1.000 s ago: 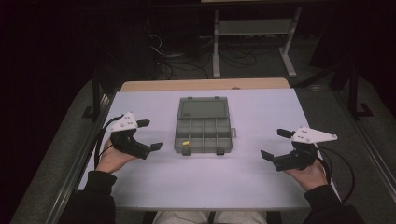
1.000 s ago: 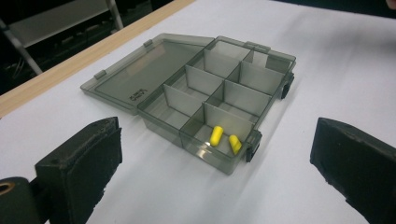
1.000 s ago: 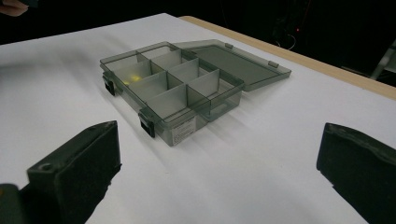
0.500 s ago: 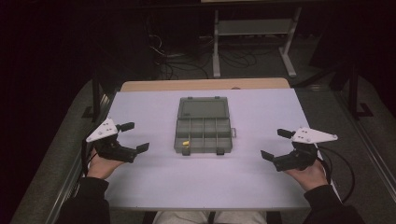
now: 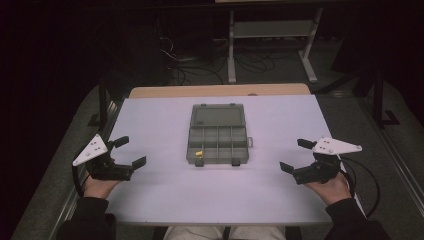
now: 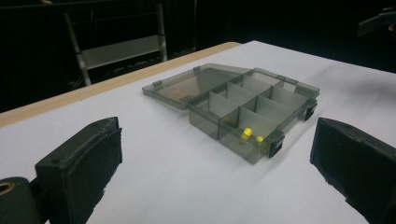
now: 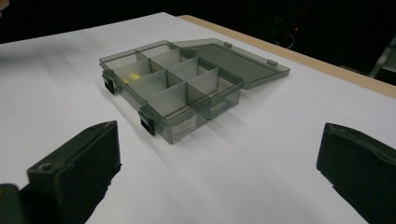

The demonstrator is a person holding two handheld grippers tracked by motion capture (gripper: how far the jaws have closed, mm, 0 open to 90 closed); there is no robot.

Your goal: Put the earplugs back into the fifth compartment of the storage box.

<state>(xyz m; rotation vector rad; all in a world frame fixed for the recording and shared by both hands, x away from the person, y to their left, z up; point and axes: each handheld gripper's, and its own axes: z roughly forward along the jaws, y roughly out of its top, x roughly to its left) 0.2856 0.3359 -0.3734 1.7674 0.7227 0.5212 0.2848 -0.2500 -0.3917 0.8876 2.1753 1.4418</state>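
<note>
Your left tool [image 5: 124,151] has drawn back to 8 o'clock of the compartment box [image 5: 218,134]; both it and your right tool [image 5: 295,155] stay released, nothing grasped yet.

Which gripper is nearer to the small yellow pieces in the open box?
Left. The left gripper sits left of the yellow pieces, which lie in the box's near-left compartment; the right gripper is farther right.

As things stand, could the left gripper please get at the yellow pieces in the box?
Probably yes: the left gripper is open, the box lid lies back, and bare table separates them.
</note>
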